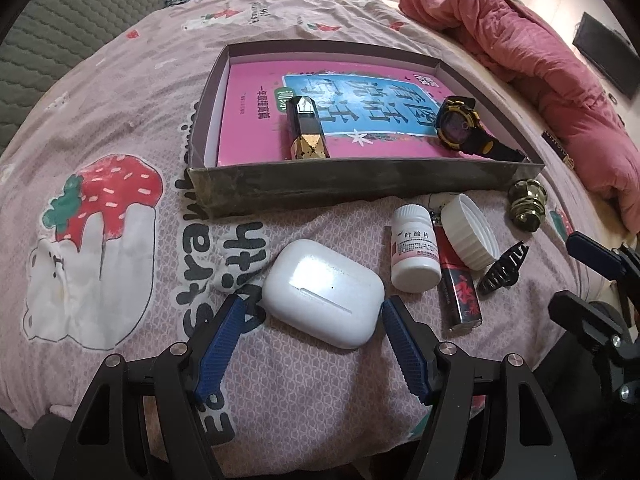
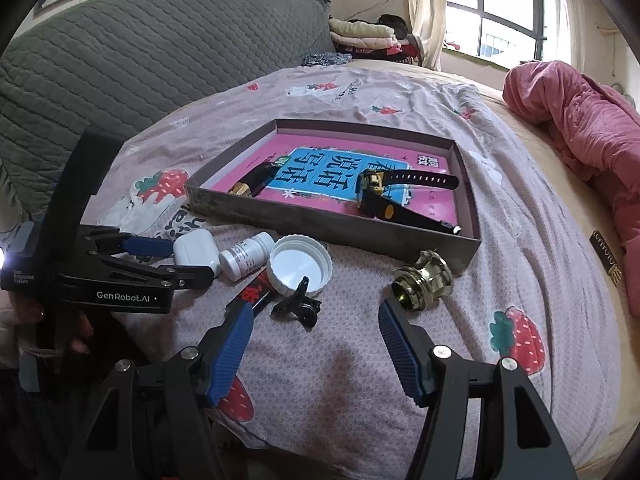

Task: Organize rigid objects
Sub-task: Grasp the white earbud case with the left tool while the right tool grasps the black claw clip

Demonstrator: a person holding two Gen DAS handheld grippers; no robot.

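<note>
Blue-padded jaws of the left gripper (image 1: 312,312) stand wide apart, one on each side of the white earbud case (image 1: 323,292), which lies flat on the bedsheet (image 1: 120,112); neither pad presses on it. The right gripper (image 2: 316,320) is likewise spread open with nothing between its jaws, hovering over the sheet just short of the black hair clip (image 2: 298,302) and the brass knob (image 2: 422,282).

Just to the right of the earbud case, in the left wrist view, the white pill bottle (image 1: 414,248) lies on its side. A red and black lighter (image 1: 458,284) lies beside it, partly under the bottle and under the white ribbed lid (image 1: 470,232), which rests tilted on its rim. In the right wrist view that lid sits open side up. The hair clip lies right of the lighter, and the brass knob sits farther right, close to the near corner of the shallow cardboard box (image 1: 352,186).

Inside the box a pink book (image 1: 248,120) covers the floor. On it lie a black and gold faceted tube (image 1: 306,128), toward the left, and a black and yellow wristwatch (image 1: 460,124), toward the right, its strap reaching the near right corner.

Beyond the box a rumpled pink quilt (image 1: 540,64) is heaped on the right side of the bed, and a grey quilted headboard (image 2: 160,48) rises at the left. A person's hand (image 2: 60,332) holds the left gripper's handle in the right wrist view.
</note>
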